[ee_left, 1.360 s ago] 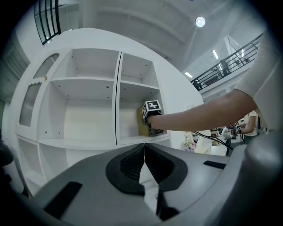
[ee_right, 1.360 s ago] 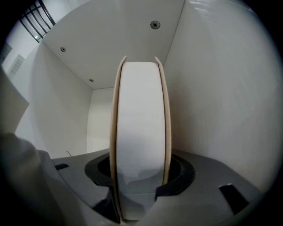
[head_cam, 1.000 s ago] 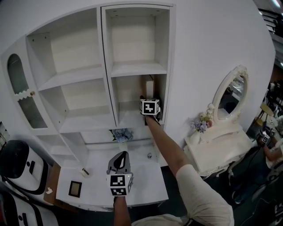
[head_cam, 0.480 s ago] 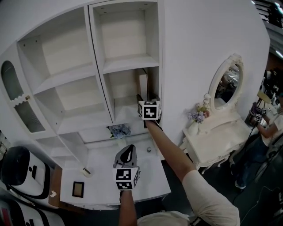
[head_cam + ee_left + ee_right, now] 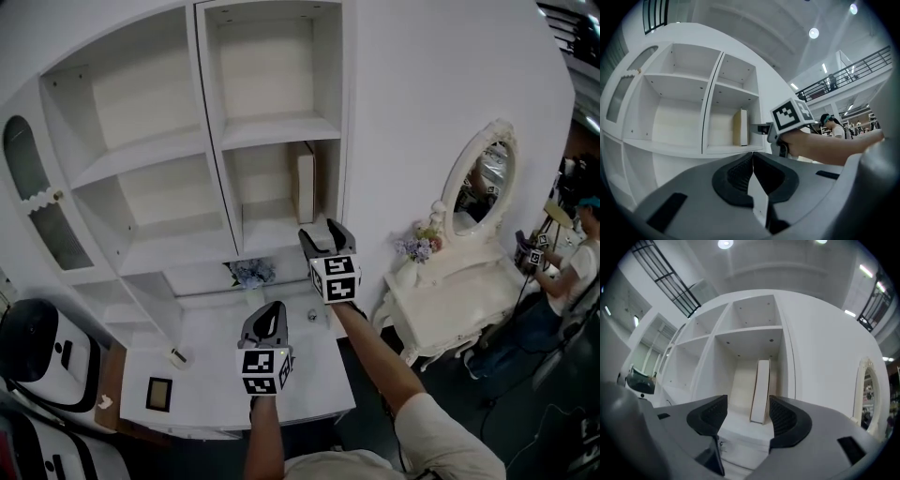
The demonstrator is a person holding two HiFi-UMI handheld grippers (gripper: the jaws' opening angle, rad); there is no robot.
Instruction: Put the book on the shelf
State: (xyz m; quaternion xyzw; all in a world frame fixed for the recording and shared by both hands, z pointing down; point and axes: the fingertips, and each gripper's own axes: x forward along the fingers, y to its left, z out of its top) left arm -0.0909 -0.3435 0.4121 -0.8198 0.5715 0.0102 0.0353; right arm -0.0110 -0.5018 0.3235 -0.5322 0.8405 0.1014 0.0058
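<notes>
A book (image 5: 305,183) is stood upright at the right side of the lower right compartment of the shelf unit (image 5: 272,131), seemingly against its wall; a dressing table (image 5: 450,300) is set further right.

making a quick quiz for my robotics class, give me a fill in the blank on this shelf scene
1. The book stands ___ in a compartment of the shelf.
2. The right gripper holds nothing, and its jaws are ___.
3. The left gripper holds nothing, and its jaws are ___.
Missing words: upright; open; shut.
</notes>
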